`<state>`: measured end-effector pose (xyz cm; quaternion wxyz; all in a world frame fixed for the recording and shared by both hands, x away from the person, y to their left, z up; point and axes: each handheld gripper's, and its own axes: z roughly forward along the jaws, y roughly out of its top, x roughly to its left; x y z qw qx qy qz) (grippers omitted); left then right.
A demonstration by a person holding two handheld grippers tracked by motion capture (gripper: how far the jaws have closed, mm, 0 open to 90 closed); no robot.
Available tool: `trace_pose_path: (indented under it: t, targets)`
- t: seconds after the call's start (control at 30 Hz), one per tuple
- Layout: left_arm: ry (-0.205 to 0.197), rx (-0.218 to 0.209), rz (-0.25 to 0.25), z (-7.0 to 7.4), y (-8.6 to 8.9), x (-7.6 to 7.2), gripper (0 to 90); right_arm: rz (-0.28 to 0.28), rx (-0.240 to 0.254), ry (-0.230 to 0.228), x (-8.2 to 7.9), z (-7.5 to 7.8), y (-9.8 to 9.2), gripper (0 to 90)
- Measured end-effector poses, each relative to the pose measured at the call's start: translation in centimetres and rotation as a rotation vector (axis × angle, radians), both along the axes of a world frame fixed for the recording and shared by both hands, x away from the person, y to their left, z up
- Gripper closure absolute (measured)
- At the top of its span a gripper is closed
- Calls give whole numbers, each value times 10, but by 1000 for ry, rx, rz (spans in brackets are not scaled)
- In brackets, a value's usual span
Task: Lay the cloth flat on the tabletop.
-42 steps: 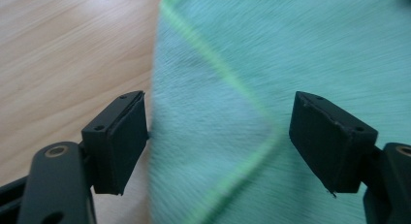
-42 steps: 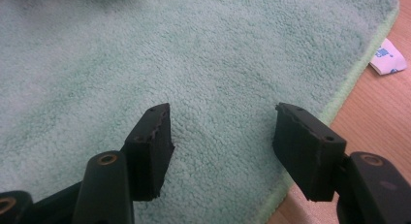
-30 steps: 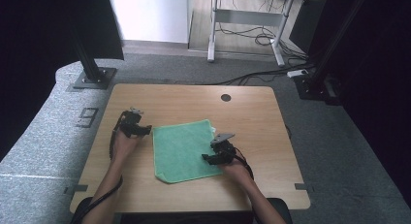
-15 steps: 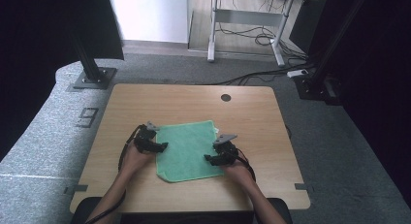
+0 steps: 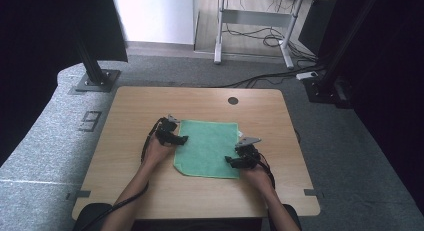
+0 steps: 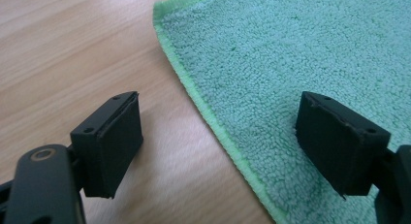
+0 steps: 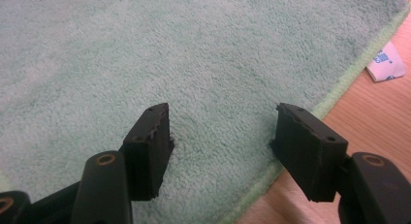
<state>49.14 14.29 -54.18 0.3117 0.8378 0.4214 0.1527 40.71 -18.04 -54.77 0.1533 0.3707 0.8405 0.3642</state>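
Two grippers closing in on the green towel

Both tools hung released, gripping nothing. I had my left gripper [image 5: 181, 139] straddling the green towel [image 5: 209, 147]'s left hem, jaws just widened, ready to pinch it. My right gripper [image 5: 231, 161] hovered over its near-right edge. A second earlier, the left sat farther out on the wooden table [image 5: 125, 116].
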Motion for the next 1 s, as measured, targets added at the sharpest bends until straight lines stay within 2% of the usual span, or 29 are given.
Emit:
trace_pose_path:
  t: [0.13, 0.27, 0.4, 0.53, 0.8, 1.0]
  targets:
    - [-2, 21, -42, 3, -4, -14, 202, -13, 2, -2, -1, 0, 0, 368]
    - [28, -3, -93, 6, 1, -39, 190, -15, 3, -5, -1, -1, 0, 367]
    - [35, -19, -113, 5, 7, -63, 191, -19, 5, -6, -2, -1, 1, 365]
    - [41, -28, -132, 5, 13, -81, 192, -20, 6, -9, -2, -1, 1, 364]
    - [61, 0, -159, 5, 19, -101, 193, -22, 9, -12, -2, -2, 1, 363]
    - [59, 7, -155, 5, 26, -116, 193, -22, 9, -13, -2, -2, 1, 363]
